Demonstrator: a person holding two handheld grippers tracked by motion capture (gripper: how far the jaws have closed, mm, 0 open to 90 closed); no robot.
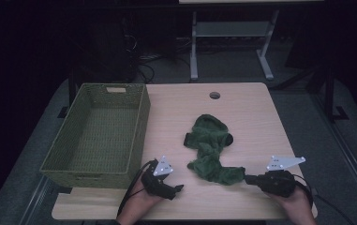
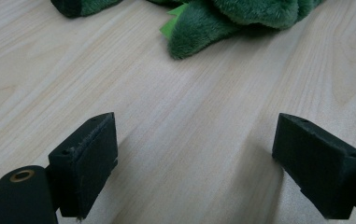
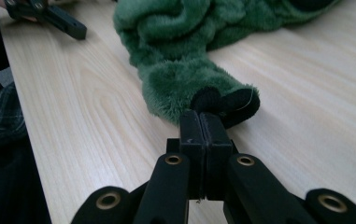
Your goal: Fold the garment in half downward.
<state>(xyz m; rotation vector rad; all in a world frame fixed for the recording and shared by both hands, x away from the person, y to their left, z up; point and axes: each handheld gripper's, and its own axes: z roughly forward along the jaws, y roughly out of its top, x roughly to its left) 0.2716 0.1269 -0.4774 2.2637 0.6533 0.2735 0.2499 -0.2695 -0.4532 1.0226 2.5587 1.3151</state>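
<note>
A crumpled green plush cloth (image 1: 211,147) with black trim lies in the middle of the wooden table (image 1: 251,117). Its near end stretches right toward my right gripper (image 1: 247,178). In the right gripper view the jaws of that gripper (image 3: 202,119) are pressed together, pinching the black cuff (image 3: 231,103) at the end of the plush cloth (image 3: 180,79). My left gripper (image 1: 178,188) rests low near the front edge, to the left of the cloth. Its jaws (image 2: 194,158) stand wide open over bare wood, with the plush cloth (image 2: 222,18) a short way ahead of them.
A large green woven basket (image 1: 138,131) with nothing in it stands along the table's left side, just beyond the left hand. A round cable hole (image 1: 214,95) sits near the far edge. The left gripper (image 3: 49,16) shows far off in the right gripper view.
</note>
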